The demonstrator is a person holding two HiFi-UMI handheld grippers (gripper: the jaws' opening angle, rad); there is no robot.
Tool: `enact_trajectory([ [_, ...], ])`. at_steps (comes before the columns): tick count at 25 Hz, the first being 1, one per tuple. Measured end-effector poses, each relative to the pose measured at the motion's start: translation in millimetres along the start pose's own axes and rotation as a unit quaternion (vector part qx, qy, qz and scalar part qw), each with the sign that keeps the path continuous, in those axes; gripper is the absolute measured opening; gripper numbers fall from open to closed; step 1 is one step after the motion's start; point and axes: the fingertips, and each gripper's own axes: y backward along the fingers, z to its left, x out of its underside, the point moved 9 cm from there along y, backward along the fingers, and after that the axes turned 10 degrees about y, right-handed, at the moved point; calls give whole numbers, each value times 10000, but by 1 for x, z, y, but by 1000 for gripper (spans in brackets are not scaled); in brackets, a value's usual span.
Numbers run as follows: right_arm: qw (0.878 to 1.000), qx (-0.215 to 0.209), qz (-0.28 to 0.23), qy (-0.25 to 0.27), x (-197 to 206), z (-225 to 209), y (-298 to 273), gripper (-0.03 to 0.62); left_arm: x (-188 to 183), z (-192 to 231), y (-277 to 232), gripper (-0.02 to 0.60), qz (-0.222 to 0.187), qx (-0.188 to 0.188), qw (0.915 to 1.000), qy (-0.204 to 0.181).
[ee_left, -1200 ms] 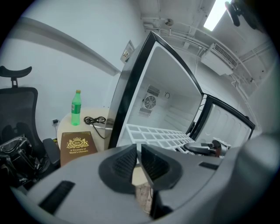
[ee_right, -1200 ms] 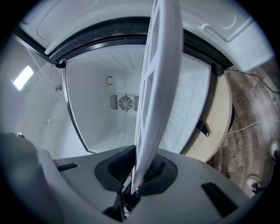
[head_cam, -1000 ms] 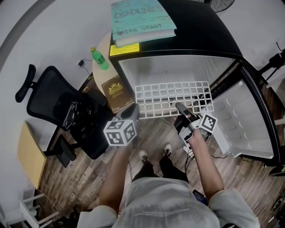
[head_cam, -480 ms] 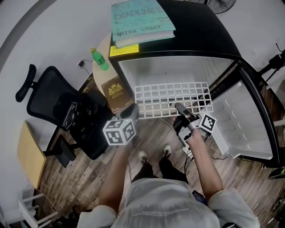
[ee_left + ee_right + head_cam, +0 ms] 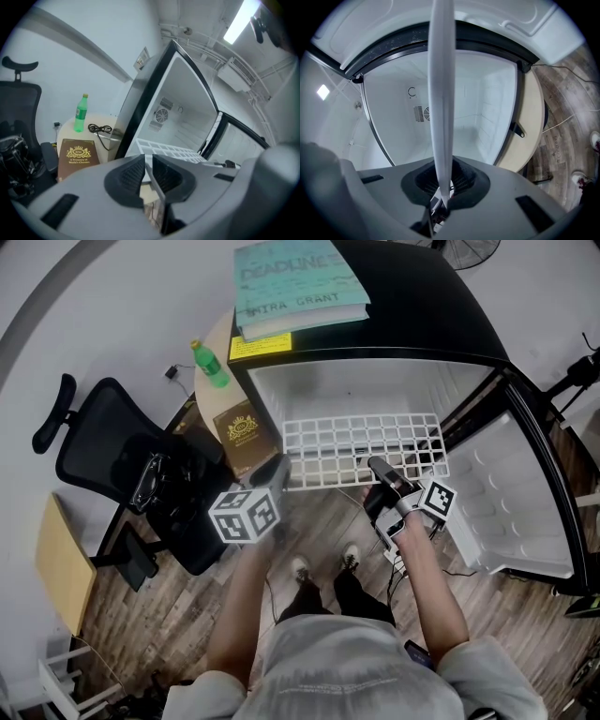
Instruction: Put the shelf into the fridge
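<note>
The white wire shelf [image 5: 361,446] lies level, its back part inside the open black mini fridge [image 5: 309,381] and its front edge sticking out. My left gripper [image 5: 279,468] is shut on the shelf's front left corner. In the left gripper view the jaws [image 5: 146,171] pinch a thin white edge, and the shelf's grid [image 5: 168,149] runs on into the fridge. My right gripper [image 5: 380,465] is shut on the shelf's front edge right of centre. In the right gripper view that edge [image 5: 441,93] rises as a white bar from the closed pads [image 5: 442,187].
The fridge door [image 5: 525,502] stands open at the right. A teal book [image 5: 298,282] lies on top of the fridge. A green bottle [image 5: 210,364] and a brown book [image 5: 246,432] sit on a small table at the left, beside a black office chair [image 5: 122,465].
My left gripper has rolled a little, its marker cube tipping and shifting slightly left. The shelf and my right gripper have stayed where they were.
</note>
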Motion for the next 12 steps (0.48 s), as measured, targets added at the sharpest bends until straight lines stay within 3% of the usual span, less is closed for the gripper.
enact_trajectory([
  [2, 10000, -6, 4, -10, 0, 0, 0, 38, -3, 3, -3, 46, -122, 35, 9994, 308],
  [4, 10000, -2, 10, -10, 1, 1, 0, 38, -3, 5, -8, 52, -100, -65, 9993, 350],
  [6, 10000, 3, 7, 1, 1, 0, 0, 38, -3, 5, -11, 78, -48, -122, 9996, 255],
  [12, 10000, 55, -46, 17, 2, -5, 1, 40, -2, 1, -17, 54, 122, -325, 9990, -267],
])
